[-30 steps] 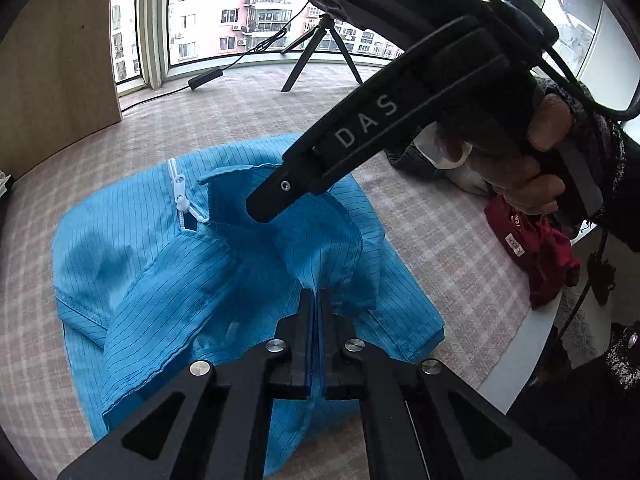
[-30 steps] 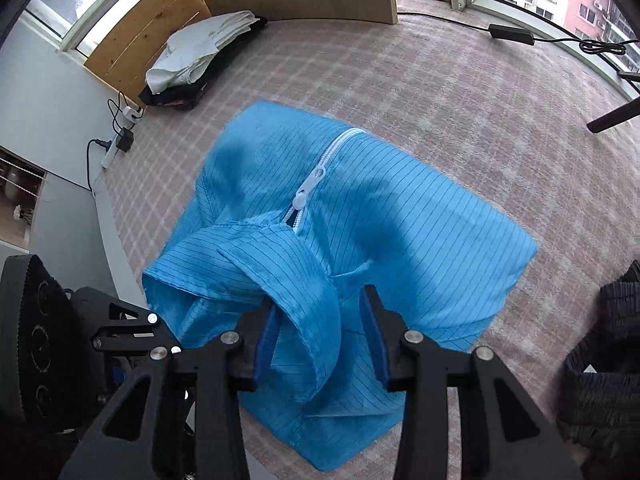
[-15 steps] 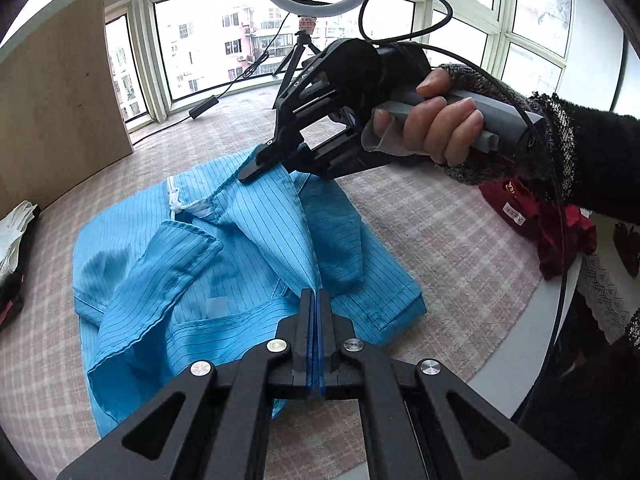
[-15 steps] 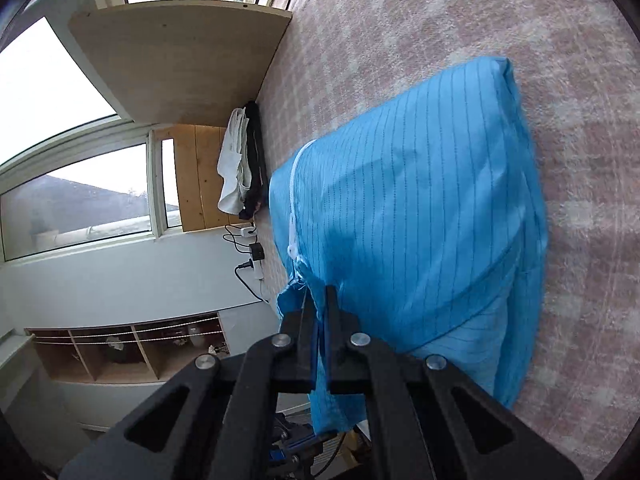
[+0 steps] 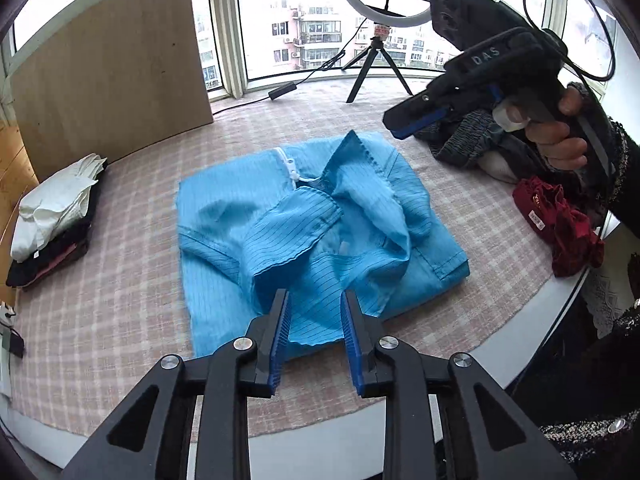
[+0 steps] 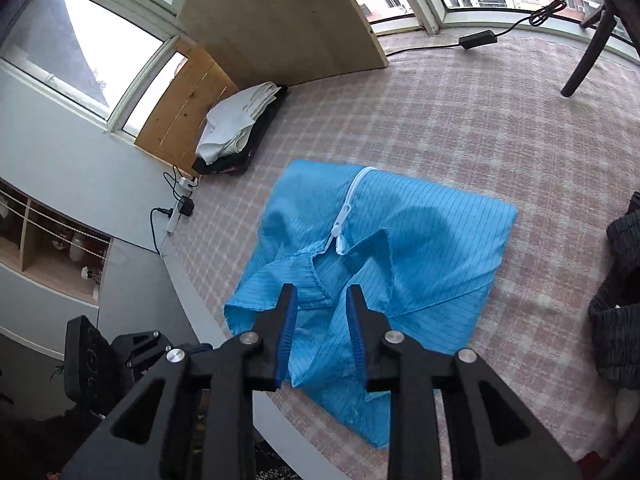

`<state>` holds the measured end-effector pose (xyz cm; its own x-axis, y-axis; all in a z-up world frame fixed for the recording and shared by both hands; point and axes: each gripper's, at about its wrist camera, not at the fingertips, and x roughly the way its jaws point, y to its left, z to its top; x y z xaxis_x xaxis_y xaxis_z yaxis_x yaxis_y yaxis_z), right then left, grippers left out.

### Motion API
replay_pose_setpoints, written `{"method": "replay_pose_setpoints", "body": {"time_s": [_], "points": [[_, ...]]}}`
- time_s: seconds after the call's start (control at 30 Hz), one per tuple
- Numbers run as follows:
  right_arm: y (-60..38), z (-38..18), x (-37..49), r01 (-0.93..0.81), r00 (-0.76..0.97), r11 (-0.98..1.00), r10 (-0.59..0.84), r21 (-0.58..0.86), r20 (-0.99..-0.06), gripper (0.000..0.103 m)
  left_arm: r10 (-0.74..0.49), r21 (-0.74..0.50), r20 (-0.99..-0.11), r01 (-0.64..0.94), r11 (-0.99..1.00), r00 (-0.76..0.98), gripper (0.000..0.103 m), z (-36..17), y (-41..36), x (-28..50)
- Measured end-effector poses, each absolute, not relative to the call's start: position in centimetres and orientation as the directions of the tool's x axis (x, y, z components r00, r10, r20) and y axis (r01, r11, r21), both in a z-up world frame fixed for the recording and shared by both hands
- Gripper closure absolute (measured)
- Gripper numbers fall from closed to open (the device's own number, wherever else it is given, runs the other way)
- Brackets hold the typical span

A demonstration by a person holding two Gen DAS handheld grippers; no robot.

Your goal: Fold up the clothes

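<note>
Both jaws gape empty: left gripper [image 5: 314,320], right gripper [image 6: 320,320]; pinch the blue jacket [image 5: 320,236] by a hem edge at centre frame, not mid-cloth

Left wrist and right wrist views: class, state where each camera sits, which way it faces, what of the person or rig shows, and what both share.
Left wrist: sits behind the open left tool, facing across the blue garment toward the windows; shows the person's hand holding the right tool.
Right wrist: sits behind the open right tool, looking down over the garment toward the wooden board; shows only its own fingers.
Shared: blue garment, folded clothes stack, checked cloth.
</note>
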<state>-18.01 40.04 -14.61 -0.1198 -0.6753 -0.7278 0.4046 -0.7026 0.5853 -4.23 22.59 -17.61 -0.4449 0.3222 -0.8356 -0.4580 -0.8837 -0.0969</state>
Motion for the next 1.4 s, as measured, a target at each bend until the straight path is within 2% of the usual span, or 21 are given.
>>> {"method": "replay_pose_setpoints", "body": {"time_s": [0.07,0.23,0.5,0.6,0.67,0.7,0.73,1.0,1.07,1.2,1.3,1.33,1.4], "points": [[37.5,-15.3,-16.5,0.483,-0.075,-0.69,-0.646,0.54,-0.76,0.074,0.302,-0.098,-0.846,-0.43,-0.898,-0.438,0.079,-17.6,21.1,-4.7],[32.6,-17.1,-12.9,0.703,-0.032,-0.634,-0.48,0.322,-0.876,0.073,0.256,-0.098,-0.872,-0.362,-0.927,-0.417,0.075,-17.7,17.5,-5.7],[28.0,-19.6,-10.7,0.872,-0.025,-0.477,-0.275,0.114,-0.961,0.061,0.288,-0.168,-0.878,-0.319,-0.933,-0.381,0.074,-19.6,17.6,-6.6],[26.9,-20.8,-10.2,0.901,-0.053,-0.431,-0.21,0.044,-0.976,0.061,0.311,-0.203,-0.863,-0.29,-0.935,-0.398,0.079,-19.7,17.3,-6.7],[26.8,-21.8,-10.5,0.904,-0.069,-0.427,-0.164,0.008,-0.984,0.072,0.335,-0.237,-0.844,-0.27,-0.933,-0.418,0.093,-19.5,16.7,-6.6],[27.1,-21.9,-10.8,0.898,-0.071,-0.44,-0.161,0.007,-0.984,0.097,0.349,-0.262,-0.831,-0.249,-0.932,-0.432,0.097,-19.5,16.1,-6.6],[27.7,-21.7,-11.2,0.886,-0.072,-0.464,-0.175,0.018,-0.982,0.1,0.363,-0.288,-0.818,-0.229,-0.93,-0.447,0.1,-19.4,15.5,-6.5],[32.7,-17.9,-12.5,0.77,-0.138,-0.625,-0.355,0.125,-0.925,0.101,0.436,-0.549,-0.639,-0.022,-0.836,-0.634,0.102,-19.2,9.5,-6.0],[32.9,-18.2,-12.4,0.746,-0.144,-0.652,-0.361,0.138,-0.921,0.101,0.432,-0.558,-0.633,-0.007,-0.83,-0.642,0.102,-19.9,9.4,-6.5],[32.5,-18.9,-12.4,0.724,-0.132,-0.674,-0.345,0.148,-0.929,0.101,0.406,-0.477,-0.712,-0.03,-0.879,-0.573,0.098,-20.7,10.4,-6.8],[32.3,-19.0,-11.8,0.75,-0.081,-0.644,-0.314,0.149,-0.946,0.101,0.378,-0.421,-0.737,-0.056,-0.905,-0.56,0.073,-19.6,10.3,-5.9],[32.3,-19.0,-11.8,0.754,-0.058,-0.639,-0.301,0.156,-0.952,0.1,0.368,-0.398,-0.741,-0.074,-0.914,-0.561,0.07,-19.1,10.5,-5.6],[32.6,-18.3,-12.1,0.739,-0.04,-0.65,-0.308,0.18,-0.95,0.098,0.35,-0.348,-0.754,-0.114,-0.931,-0.556,0.07,-18.6,11.4,-5.4]]}}
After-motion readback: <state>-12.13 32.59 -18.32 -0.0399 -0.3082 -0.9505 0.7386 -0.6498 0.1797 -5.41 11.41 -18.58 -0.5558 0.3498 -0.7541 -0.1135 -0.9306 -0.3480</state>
